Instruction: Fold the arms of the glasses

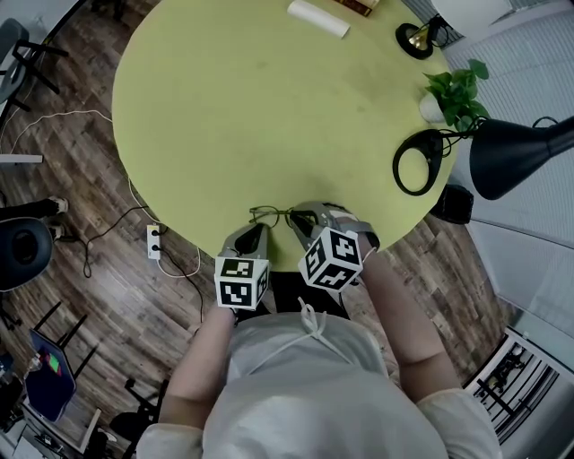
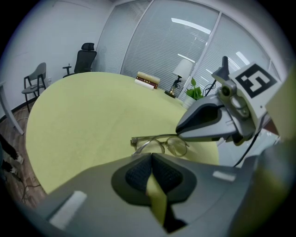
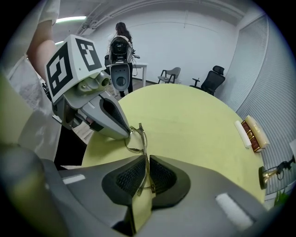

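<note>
Thin wire-framed glasses [image 1: 269, 215] lie at the near edge of the round yellow-green table [image 1: 251, 108]. In the left gripper view the glasses [image 2: 162, 144] sit just past my left gripper [image 2: 150, 159]. Its jaws are closed and a lens rim runs down into their tips. From the right gripper view, the left gripper [image 3: 126, 134] has its tips on the frame [image 3: 136, 141]. My right gripper [image 3: 147, 162] is shut on one thin arm, which runs between its pads. Both grippers [image 1: 254, 231] [image 1: 300, 222] stand side by side at the glasses.
A black desk lamp [image 1: 507, 152] with a ring base [image 1: 417, 161] and a potted plant [image 1: 457, 94] stand at the table's right edge. A white roll [image 1: 318, 18] and a small brass lamp [image 1: 415, 38] are at the far side. The table edge is right behind the glasses.
</note>
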The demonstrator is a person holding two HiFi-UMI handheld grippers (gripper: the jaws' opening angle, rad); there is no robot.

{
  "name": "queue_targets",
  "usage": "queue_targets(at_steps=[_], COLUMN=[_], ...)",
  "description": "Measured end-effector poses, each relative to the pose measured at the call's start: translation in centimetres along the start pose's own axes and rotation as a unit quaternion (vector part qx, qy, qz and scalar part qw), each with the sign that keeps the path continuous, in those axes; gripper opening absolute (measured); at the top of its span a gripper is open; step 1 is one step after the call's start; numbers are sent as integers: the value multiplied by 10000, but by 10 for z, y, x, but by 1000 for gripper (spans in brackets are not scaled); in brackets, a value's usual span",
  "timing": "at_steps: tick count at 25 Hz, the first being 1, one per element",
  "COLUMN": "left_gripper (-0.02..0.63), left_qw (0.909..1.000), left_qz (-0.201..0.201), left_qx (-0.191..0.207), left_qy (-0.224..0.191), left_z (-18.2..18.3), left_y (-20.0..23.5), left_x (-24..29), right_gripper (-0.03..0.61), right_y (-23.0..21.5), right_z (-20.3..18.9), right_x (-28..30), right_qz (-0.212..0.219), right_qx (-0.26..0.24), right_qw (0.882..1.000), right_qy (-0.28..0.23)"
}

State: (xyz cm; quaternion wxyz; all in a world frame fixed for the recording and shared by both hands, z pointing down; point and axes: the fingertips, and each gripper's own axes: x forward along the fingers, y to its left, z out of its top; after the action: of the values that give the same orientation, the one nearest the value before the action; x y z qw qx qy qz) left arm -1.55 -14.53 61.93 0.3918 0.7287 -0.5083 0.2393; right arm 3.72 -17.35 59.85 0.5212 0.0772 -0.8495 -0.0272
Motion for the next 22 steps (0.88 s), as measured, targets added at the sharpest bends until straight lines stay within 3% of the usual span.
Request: queue_targets(at_steps=[4, 9, 15, 19, 22], left_gripper=[6, 6, 6, 6, 6], left_qw=[9994, 9918, 9689, 9454, 9316], left_qz=[13, 29, -10, -60, -78], left_qx=[332, 997, 1503, 1802, 1876], left_qy=[-76, -794, -1966, -2714, -3111], left_z=[6, 51, 124, 169, 186], left_y=[-2, -15, -42, -58, -68], left_x=[-9, -47, -121, -167, -203], right_gripper=[38, 15, 2, 0, 0], right_y=[-1, -17, -32, -47, -42], right_z=[15, 36, 68, 83, 86], right_x=[-16, -61, -138, -190, -219], right_qz=[-46, -576, -1271, -2121, -2519], right_qx=[402, 1372, 2440, 2539, 2672], right_qw=[9977, 9782, 9228, 8835, 8633], right_qy=[-549, -1445, -2697, -3314, -3462])
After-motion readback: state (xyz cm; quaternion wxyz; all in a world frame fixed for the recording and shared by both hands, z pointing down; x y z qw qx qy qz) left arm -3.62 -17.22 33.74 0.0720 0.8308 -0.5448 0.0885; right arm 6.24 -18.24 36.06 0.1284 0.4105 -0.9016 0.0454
